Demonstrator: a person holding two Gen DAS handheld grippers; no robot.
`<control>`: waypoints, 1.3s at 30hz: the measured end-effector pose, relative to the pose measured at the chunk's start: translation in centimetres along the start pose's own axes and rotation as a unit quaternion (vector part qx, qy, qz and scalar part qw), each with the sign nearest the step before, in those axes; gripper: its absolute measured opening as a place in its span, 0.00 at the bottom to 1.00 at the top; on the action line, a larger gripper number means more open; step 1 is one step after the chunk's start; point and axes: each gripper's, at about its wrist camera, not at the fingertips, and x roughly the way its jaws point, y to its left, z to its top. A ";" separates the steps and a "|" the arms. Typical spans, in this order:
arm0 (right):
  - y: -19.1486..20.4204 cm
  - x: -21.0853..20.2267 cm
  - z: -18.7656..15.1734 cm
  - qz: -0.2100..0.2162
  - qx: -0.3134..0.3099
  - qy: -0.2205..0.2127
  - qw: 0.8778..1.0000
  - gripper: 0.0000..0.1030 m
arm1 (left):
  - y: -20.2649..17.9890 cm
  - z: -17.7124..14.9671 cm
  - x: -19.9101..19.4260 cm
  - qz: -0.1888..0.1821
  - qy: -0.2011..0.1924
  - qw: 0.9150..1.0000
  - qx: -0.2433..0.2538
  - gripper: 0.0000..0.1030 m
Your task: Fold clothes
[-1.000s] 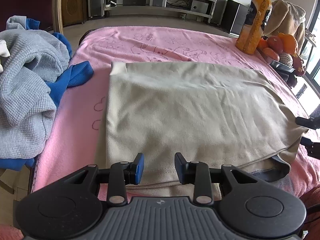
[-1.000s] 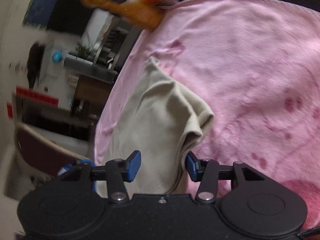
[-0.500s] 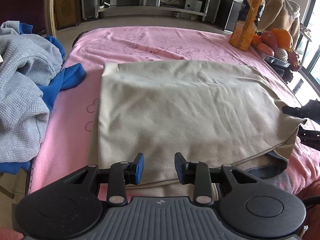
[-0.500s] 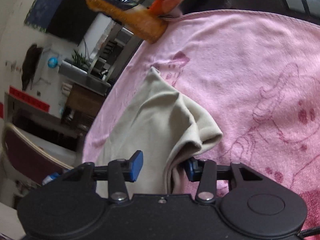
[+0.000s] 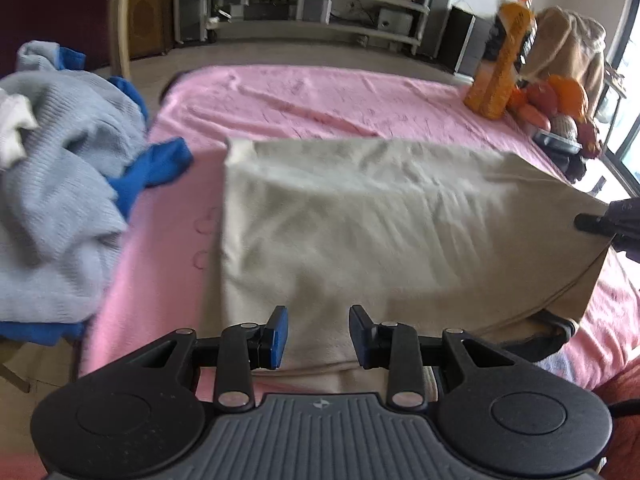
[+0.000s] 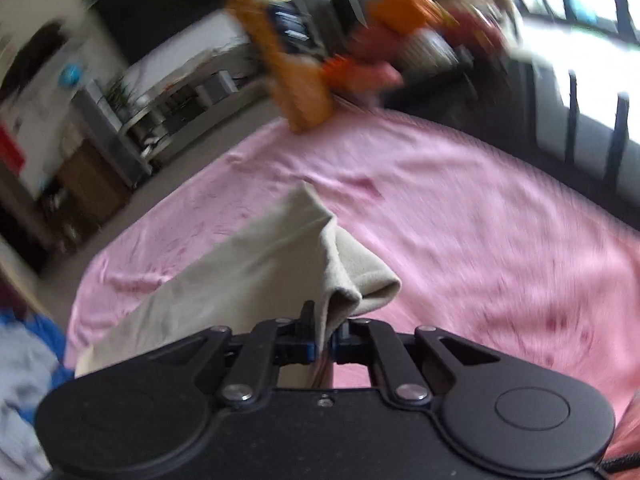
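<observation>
A beige garment [image 5: 380, 216] lies spread on the pink blanket [image 5: 320, 92]. In the left wrist view my left gripper [image 5: 318, 334] stands open just above the garment's near hem, nothing between its blue pads. My right gripper [image 6: 326, 346] is shut on the garment's right edge [image 6: 280, 264], and the cloth rises in a fold from its jaws. The same gripper shows at the right edge of the left wrist view [image 5: 612, 224], holding that corner lifted off the blanket.
A heap of grey and blue clothes [image 5: 60, 184] lies at the left. An orange drink bottle [image 5: 504, 68] and fruit in a bowl [image 5: 560, 108] stand at the far right corner. Shelving [image 5: 312, 4] lines the far wall.
My right gripper has shut on the garment's right edge and lifted it, swinging upward. The left gripper has stayed open over the near hem, shifting only slightly.
</observation>
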 end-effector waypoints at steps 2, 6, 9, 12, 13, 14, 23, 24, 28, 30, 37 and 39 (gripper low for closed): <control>3.7 -1.7 0.2 0.009 -0.066 -0.028 0.997 0.07 | 0.8 0.4 -1.1 0.010 -0.010 1.000 -0.006 0.32; 11.0 -4.9 0.0 0.046 -0.188 -0.077 0.978 0.07 | 2.4 1.2 -3.2 0.032 -0.032 0.999 -0.021 0.32; 16.3 -6.3 -1.7 0.096 -0.266 -0.097 0.954 0.07 | 4.9 1.5 -5.0 0.053 -0.056 0.996 -0.050 0.34; 20.9 -5.9 -5.4 0.134 -0.351 -0.094 0.922 0.07 | 7.6 1.5 -5.6 0.061 -0.067 0.991 -0.095 0.35; 22.4 -5.7 -6.7 0.147 -0.378 -0.093 0.909 0.07 | 8.2 1.4 -5.6 0.060 -0.066 0.990 -0.107 0.35; 23.3 -4.9 -8.2 0.152 -0.406 -0.075 0.898 0.07 | 8.7 1.3 -5.5 0.057 -0.064 0.989 -0.117 0.35; 25.4 -0.8 -16.2 0.157 -0.544 0.013 0.824 0.07 | 9.9 1.1 -4.3 0.048 -0.054 0.988 -0.139 0.34; 25.4 -1.3 -16.1 0.159 -0.544 0.008 0.824 0.07 | 10.0 1.1 -4.2 0.047 -0.054 0.987 -0.142 0.34; 25.4 -2.8 -15.8 0.171 -0.554 -0.009 0.815 0.06 | 9.9 1.1 -4.3 0.045 -0.056 0.987 -0.145 0.34; 25.5 -2.9 -16.3 0.173 -0.561 -0.008 0.810 0.06 | 9.9 1.0 -4.3 0.046 -0.056 0.987 -0.146 0.34; 25.5 -1.9 -16.5 0.206 -0.556 0.061 0.803 0.27 | 10.6 0.7 -4.2 0.044 -0.056 0.984 -0.160 0.35; 24.9 -3.2 -15.7 0.224 -0.546 0.066 0.805 0.34 | 10.6 0.7 -4.2 0.044 -0.059 0.984 -0.161 0.35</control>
